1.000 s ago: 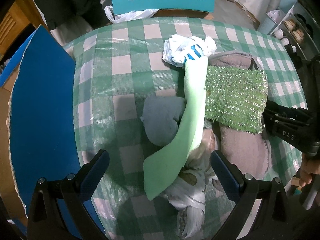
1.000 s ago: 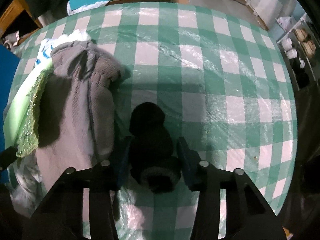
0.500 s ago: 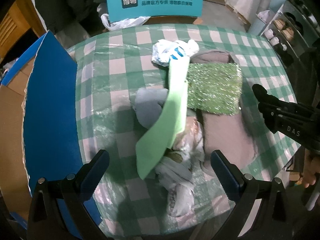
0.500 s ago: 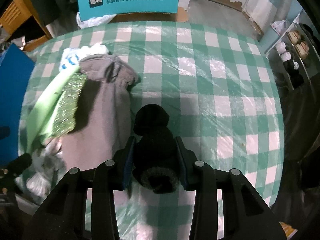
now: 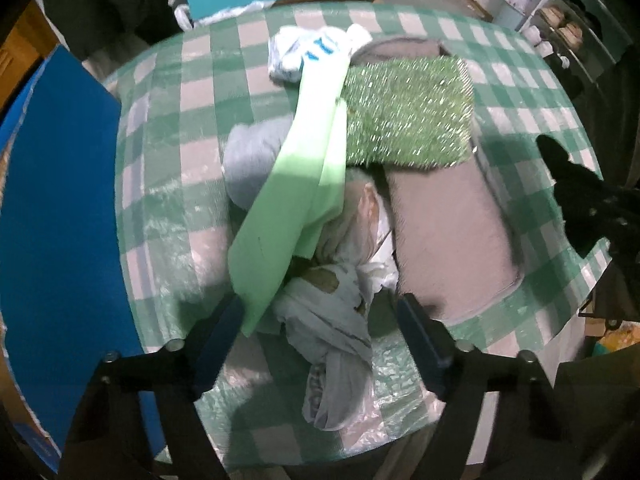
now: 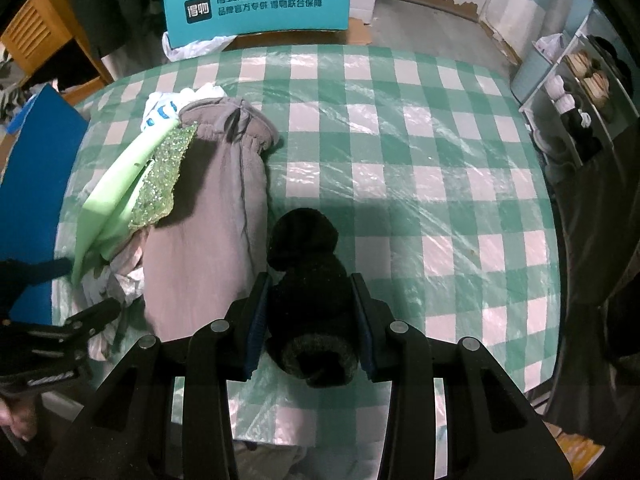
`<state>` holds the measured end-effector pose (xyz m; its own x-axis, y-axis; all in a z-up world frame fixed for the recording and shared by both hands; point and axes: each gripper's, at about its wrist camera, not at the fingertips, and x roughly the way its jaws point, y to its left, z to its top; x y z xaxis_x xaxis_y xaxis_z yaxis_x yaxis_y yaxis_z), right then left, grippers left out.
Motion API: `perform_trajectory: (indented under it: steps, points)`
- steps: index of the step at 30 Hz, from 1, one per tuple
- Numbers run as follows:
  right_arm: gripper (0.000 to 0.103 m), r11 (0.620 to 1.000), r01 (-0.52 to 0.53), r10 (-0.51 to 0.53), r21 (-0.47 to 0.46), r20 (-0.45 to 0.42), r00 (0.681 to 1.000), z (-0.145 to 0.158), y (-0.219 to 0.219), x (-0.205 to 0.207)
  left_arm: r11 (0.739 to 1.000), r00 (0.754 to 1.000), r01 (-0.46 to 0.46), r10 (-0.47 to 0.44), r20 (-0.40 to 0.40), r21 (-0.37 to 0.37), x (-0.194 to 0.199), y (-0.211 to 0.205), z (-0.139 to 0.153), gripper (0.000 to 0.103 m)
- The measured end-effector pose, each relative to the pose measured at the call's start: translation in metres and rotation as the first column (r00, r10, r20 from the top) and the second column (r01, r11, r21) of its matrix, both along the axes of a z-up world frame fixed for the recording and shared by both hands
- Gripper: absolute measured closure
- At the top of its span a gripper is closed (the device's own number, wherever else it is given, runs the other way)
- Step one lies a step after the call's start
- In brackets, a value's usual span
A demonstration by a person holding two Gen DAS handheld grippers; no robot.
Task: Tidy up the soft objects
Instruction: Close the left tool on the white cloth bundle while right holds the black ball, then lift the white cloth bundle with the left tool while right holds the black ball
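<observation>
My right gripper (image 6: 310, 300) is shut on a black knitted hat (image 6: 306, 276) and holds it above the checked table. A pile of soft things lies on the table's left part: a grey-brown fleece garment (image 5: 444, 232), a green sequined cloth (image 5: 408, 108), a light green foam sheet (image 5: 296, 200), a grey bundle (image 5: 248, 160), a white and blue sock (image 5: 308, 52) and a crumpled grey rag (image 5: 336, 336). My left gripper (image 5: 320, 336) is open, its jaws either side of the rag's near end. The right gripper shows at the right edge of the left wrist view (image 5: 588, 208).
The green and white checked tablecloth (image 6: 400, 160) is under clear plastic. A blue board (image 5: 56, 220) stands along the table's left side. A teal chair back (image 6: 256, 4) is behind the table. Shelves with small items (image 6: 576, 96) stand at the right.
The right gripper has closed tighter on the black hat and lifted it back from the table. The left gripper has narrowed and come forward to the rag at the pile's near end.
</observation>
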<state>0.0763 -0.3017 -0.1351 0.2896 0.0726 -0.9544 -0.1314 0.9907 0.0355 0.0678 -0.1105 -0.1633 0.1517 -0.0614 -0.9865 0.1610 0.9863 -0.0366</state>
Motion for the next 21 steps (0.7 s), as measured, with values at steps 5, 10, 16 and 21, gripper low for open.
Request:
perform_trajectory:
  steps: [5,10,16,21]
  points:
    - [0.066,1.0,0.003,-0.003,0.007,0.005,1.0,0.004,-0.001,-0.001,1.0,1.0,0.007,-0.007,-0.009,0.011,-0.002,0.0,-0.008,0.042]
    - [0.066,1.0,-0.004,0.004,0.012,0.011,1.0,0.008,0.002,0.0,1.0,1.0,0.027,-0.027,0.004,-0.006,-0.009,0.001,-0.005,0.056]
    - [0.066,1.0,-0.017,0.016,0.012,0.016,1.0,0.01,0.008,0.0,0.999,0.999,0.037,-0.037,0.005,-0.024,-0.017,0.001,0.001,0.059]
    - [0.066,1.0,-0.02,0.02,0.01,0.018,1.0,0.012,0.011,0.0,0.999,0.999,0.047,-0.047,-0.002,-0.022,-0.024,0.009,0.007,0.06]
